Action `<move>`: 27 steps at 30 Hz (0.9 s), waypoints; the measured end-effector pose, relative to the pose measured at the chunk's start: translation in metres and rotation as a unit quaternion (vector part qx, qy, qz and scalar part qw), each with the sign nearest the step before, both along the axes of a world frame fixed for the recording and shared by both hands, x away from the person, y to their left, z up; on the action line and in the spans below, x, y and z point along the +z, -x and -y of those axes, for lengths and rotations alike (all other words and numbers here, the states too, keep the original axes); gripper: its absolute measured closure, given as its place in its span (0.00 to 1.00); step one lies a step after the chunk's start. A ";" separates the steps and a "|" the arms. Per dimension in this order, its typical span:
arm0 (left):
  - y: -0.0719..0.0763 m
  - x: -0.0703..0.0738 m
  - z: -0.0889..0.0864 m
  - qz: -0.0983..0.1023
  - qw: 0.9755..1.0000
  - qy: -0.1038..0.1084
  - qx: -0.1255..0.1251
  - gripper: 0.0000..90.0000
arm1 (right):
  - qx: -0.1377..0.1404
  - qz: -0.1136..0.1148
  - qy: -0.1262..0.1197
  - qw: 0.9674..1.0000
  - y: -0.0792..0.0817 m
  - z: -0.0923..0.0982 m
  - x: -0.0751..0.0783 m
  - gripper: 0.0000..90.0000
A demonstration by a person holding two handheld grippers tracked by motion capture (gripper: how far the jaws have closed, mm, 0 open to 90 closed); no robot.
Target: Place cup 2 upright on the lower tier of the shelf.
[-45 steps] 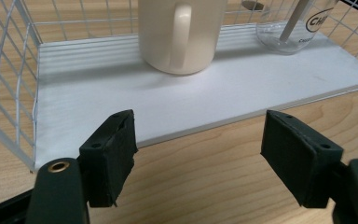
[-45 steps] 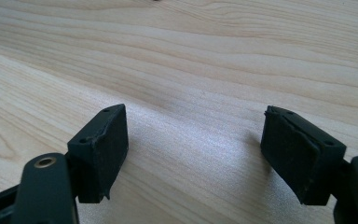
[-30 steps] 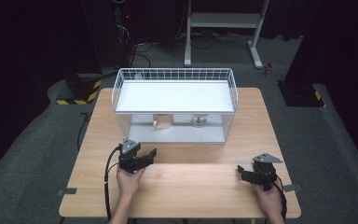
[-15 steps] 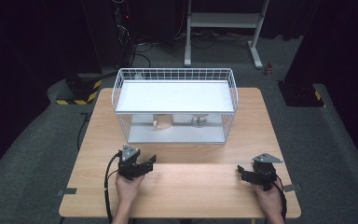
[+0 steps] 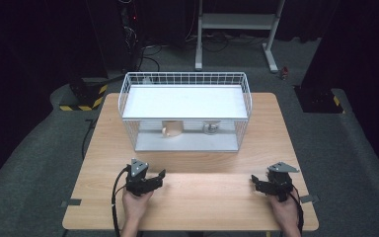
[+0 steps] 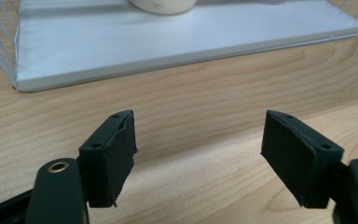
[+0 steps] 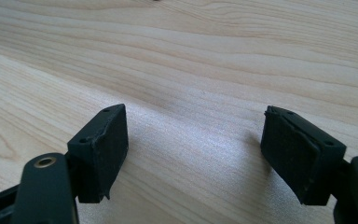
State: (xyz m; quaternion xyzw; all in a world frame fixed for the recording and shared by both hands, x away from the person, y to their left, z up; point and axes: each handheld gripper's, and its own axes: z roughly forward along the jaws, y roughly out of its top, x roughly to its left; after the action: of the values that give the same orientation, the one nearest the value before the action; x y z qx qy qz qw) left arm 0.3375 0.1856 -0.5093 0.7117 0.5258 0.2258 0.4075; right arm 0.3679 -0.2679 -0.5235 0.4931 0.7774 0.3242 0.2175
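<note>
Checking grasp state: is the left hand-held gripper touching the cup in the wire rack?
Apart. In the left gripper view, bare table lies between the open left hand-held gripper and the cup on the rack's white shelf.

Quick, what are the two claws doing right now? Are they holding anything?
Left gripper: open, holding nothing, just wooden table between its jaws.
Right gripper: open, holding nothing, over bare table.

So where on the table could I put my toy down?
Bare wood lies between the left gripper and right gripper, up to the wire basket. Narrow strips run beside the basket to the table edges. The basket's lower shelf is crowded with a cup and a small metal thing.
</note>
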 end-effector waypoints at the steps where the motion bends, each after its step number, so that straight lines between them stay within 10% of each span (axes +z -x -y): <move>1: 0.001 -0.001 0.001 -0.001 1.000 -0.006 -0.001 0.29 | 0.000 0.000 0.000 1.000 0.000 0.000 0.000 0.26; 20: -0.002 -0.019 0.015 -0.036 0.996 -0.083 0.003 0.26 | 0.000 0.000 -0.001 1.000 0.000 0.000 0.000 0.26; 27: -0.003 -0.019 0.016 -0.041 0.996 -0.075 0.004 0.22 | 0.000 0.000 -0.001 1.000 0.000 0.000 0.000 0.26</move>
State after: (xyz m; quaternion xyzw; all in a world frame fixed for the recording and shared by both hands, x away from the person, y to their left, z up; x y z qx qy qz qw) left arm 0.3405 0.1695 -0.5283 0.7468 0.5264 0.2370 0.3302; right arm 0.3679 -0.2678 -0.5236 0.4936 0.7770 0.3248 0.2172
